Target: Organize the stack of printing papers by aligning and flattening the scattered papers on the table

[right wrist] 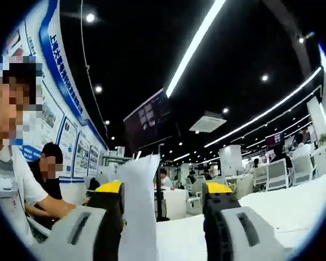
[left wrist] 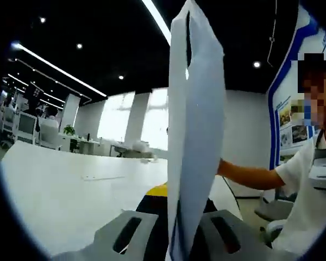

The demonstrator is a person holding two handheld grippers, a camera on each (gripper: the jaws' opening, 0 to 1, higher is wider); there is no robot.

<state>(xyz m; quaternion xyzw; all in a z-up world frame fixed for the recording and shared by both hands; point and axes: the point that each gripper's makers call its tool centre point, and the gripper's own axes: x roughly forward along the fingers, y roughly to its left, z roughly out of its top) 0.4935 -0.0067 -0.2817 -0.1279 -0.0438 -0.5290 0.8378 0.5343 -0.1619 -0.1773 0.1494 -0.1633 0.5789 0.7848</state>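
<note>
Between the left gripper's fingers (left wrist: 176, 234) a stack of papers (left wrist: 195, 136) stands on edge, pinched near its lower end and rising almost straight up out of them, its long axis pointing away from the white table (left wrist: 60, 190) toward the ceiling; the upper edge leans slightly right and a slot-like gap shows near the top where sheets part. Just beyond, left and far, one stray sheet (left wrist: 100, 176) lies flat on that table, well apart from the held stack

Seen from the right gripper's fingers (right wrist: 163, 215), the same papers (right wrist: 138, 209) rise against the left finger (right wrist: 111, 209), while the right finger (right wrist: 217, 209) stands apart from them with open space between, so these fingers are spread and hold nothing. Further right the table (right wrist: 293, 212) runs off toward distant desks and chairs

My judgement: the stack hangs upright from the left fingers alone, so tapping its lower edge down on the table to square it falls to that hand; the right fingers, beside it, need only close
</note>
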